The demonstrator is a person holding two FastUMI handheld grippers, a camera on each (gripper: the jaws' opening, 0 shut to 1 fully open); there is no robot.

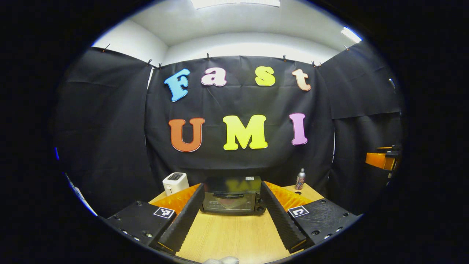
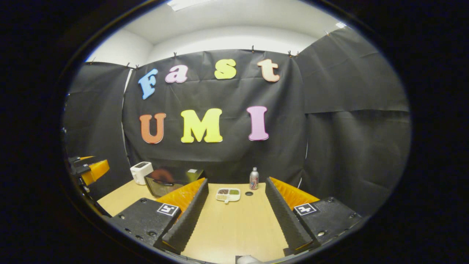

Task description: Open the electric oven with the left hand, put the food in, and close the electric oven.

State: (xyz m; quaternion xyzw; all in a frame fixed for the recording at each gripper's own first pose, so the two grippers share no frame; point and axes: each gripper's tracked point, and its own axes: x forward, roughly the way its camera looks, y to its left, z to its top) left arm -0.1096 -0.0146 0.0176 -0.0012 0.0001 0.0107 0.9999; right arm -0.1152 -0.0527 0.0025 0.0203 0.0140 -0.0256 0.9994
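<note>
Oven [image 1: 231,198] sits shut at the back of the bench [image 1: 234,234], straight ahead of the left tongs [image 1: 231,216], which gape wide and hold nothing. Right tongs [image 2: 234,216] likewise gape empty, facing the food tray [image 2: 228,194] beside a bottle [image 2: 254,178]; a toaster [image 2: 141,172] stands left of the oven.
</note>
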